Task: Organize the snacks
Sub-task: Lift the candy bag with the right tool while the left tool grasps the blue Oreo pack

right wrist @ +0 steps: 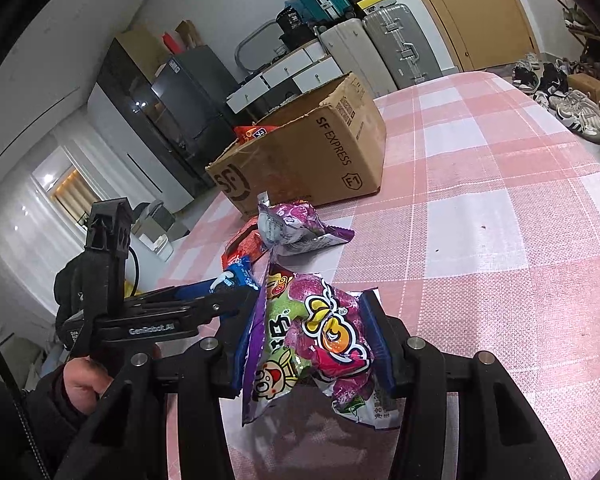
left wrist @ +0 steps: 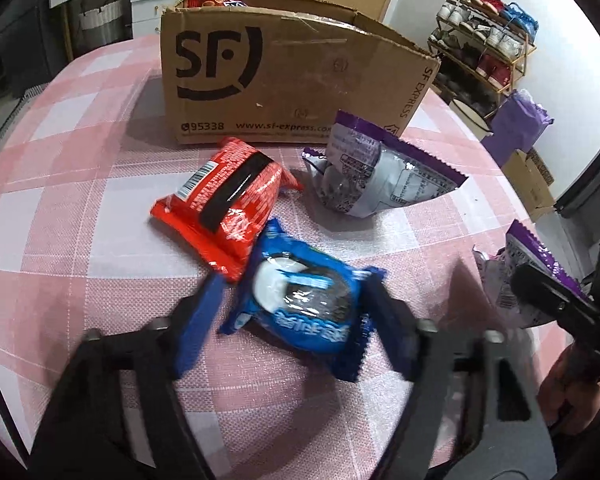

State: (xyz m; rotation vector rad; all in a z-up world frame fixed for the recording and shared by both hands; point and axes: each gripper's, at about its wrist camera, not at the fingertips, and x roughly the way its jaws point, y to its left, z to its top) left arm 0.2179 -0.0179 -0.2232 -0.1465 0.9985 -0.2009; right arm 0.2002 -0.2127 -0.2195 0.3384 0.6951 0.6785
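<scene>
We work in a cluttered room, over a table [left wrist: 100, 128] under a pink-and-white checked cloth. At twelve o'clock in the left wrist view stands the open cardboard box [left wrist: 292, 76], a red pack poking over its rim. In front of it lie a red snack pack [left wrist: 224, 200] at eleven o'clock and a purple-and-silver pack [left wrist: 376, 176] at one o'clock. Our left gripper [left wrist: 292, 312] straddles the blue cookie pack [left wrist: 304, 304], right finger touching its edge, left finger just clear. Our right gripper [right wrist: 304, 344] is clamped on a purple candy bag [right wrist: 312, 340], held above the cloth.
</scene>
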